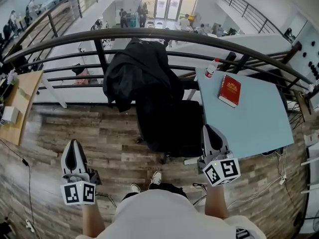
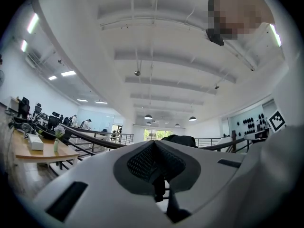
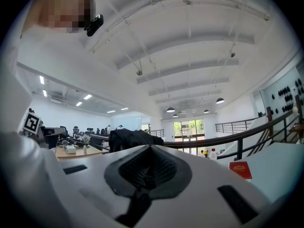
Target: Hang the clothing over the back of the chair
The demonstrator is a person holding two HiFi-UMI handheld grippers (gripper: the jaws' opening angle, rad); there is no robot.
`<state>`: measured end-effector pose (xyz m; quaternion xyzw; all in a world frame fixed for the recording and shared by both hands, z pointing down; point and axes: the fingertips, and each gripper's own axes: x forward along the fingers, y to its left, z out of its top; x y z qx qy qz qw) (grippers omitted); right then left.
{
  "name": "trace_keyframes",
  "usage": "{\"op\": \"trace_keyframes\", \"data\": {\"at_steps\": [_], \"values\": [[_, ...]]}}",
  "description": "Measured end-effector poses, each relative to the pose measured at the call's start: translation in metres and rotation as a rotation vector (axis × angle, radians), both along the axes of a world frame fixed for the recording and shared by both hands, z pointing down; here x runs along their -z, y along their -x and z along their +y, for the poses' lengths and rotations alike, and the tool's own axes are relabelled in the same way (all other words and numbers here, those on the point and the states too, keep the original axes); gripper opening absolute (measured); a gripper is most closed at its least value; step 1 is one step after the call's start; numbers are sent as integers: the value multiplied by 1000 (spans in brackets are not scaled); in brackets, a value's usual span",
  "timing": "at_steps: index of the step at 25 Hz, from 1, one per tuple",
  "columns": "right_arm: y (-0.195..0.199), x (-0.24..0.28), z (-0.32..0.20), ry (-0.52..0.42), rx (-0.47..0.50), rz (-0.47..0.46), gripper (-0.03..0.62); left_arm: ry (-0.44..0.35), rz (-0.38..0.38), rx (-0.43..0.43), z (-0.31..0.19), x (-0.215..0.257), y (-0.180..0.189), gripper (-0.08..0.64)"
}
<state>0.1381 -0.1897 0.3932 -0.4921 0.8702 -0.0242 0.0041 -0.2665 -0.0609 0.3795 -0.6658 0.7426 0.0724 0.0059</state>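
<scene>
jacket (image 1: 139, 71) is draped over the back of the chair (image 1: 172, 131), black on black. it is bunched at the top and hangs further down on the left side of the backrest. the chair stands on the wood floor (image 1: 99, 133), close to the railing (image 1: 209, 38) and just beside the left edge of the blue desk (image 1: 259, 123).

left gripper (image 1: 74, 144): fingers (image 2: 140, 161) closed together, nothing between them. it is low on my left, well apart from the chair, pointing toward the railing. in its own view the jacket shows just above the finger tips.

right gripper (image 1: 209, 129): fingers (image 3: 164, 167) also closed, empty. in the head view it overlaps the desk's left edge, beside the chair. i cannot tell whether it touches either.

on the desk: a red book (image 1: 230, 90) lying flat, and a bottle (image 1: 211, 67) with a red cap upright at the far-left corner. both are apart from the jacket.
</scene>
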Motion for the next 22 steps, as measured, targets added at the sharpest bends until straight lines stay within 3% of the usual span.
{"op": "trace_keyframes", "data": {"at_steps": [22], "values": [[16, 3, 24, -13, 11, 25, 17, -8, 6, -34, -1, 2, -1, 22]]}}
